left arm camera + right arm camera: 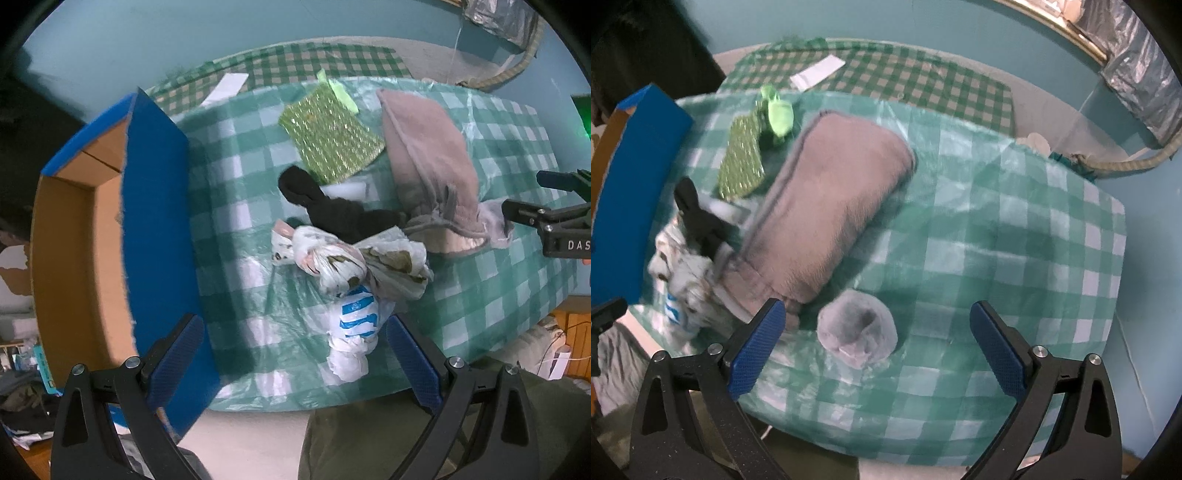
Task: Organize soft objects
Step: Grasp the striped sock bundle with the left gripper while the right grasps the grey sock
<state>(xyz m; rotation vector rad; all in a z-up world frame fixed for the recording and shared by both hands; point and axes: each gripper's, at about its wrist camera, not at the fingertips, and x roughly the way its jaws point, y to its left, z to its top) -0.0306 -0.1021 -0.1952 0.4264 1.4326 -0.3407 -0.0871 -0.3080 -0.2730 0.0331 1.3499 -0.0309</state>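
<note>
Two blue-padded jaws of the left gripper (295,354) gape wide over the knotted plastic bags (351,273) on the checked tablecloth (236,229), blue-sided cardboard box (155,221) just left. Over to the right wrist: right gripper (877,347) spread too, gripping nothing, grey fluffy roll (857,338) between its fingers, grey folded blanket (827,206) beyond.

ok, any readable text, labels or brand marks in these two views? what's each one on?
"DAS", cut off by the frame edge: on the black body of the right hand-held gripper, seen in the left wrist view.
Blue marks on the white plastic bag: crumpled, not readable.
White paper strip on the far checked cloth: no legible print.
Nothing else readable.
</note>
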